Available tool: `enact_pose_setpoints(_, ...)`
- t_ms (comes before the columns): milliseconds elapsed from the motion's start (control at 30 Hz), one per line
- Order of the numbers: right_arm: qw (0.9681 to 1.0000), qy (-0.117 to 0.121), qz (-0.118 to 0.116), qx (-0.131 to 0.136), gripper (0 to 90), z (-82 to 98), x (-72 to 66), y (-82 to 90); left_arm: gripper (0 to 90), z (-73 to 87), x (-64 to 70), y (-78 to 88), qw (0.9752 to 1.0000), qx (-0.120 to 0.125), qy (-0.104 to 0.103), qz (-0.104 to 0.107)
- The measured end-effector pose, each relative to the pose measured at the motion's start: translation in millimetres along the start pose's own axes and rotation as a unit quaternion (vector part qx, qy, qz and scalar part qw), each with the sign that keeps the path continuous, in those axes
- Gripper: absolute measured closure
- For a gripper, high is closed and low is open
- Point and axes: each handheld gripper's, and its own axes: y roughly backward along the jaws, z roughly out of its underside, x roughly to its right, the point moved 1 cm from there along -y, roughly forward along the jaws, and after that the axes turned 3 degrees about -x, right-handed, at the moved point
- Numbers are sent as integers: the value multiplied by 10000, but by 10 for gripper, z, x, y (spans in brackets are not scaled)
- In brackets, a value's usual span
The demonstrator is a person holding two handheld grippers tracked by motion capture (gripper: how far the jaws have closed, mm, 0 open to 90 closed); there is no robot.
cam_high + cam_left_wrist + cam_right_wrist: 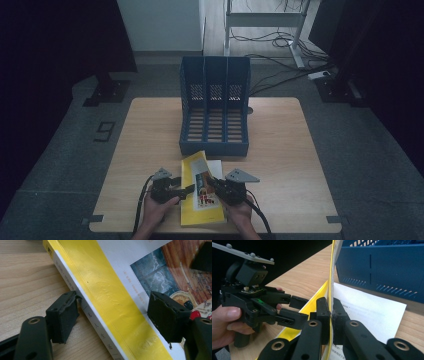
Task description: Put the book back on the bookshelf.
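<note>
A yellow book [200,197] lies at the table's front, just before the blue file rack [215,115]. My right gripper [330,306] is shut on the edge of the book's cover [331,270], which stands lifted upright off a white page [372,312]. My left gripper [115,315] is open and straddles the book's spine side [107,290]. Its left pad [62,315] rests by the white spine, and its right pad [167,315] hangs over the pictured cover. In the high view, the left gripper [187,190] and right gripper [210,182] meet at the book from either side.
The blue rack [382,267] has three open slots and stands mid-table, close behind the book. Bare wooden table [280,150] spreads left and right of it. Cables and a desk frame [265,20] lie on the floor beyond the table.
</note>
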Motion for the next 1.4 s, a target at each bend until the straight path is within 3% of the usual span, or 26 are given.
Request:
enact_pose_setpoints(267, 9999, 83, -21, 85, 866, -15, -23, 24, 231, 1, -5, -12, 10000, -9, -14, 65)
enact_pose_setpoints(700, 9997, 191, -37, 152, 864, -22, -47, 39, 208, 10, -52, -46, 9994, -107, 162, 291)
enact_pose_setpoints(1167, 9995, 220, -90, 190, 861, -32, -63, 51, 201, 9, -58, -54, 9992, -131, 168, 344)
enact_pose_setpoints(1400, 9995, 245, -80, 205, 862, -30, -67, 53, 227, 16, -63, -56, 9988, -46, 330, 358)
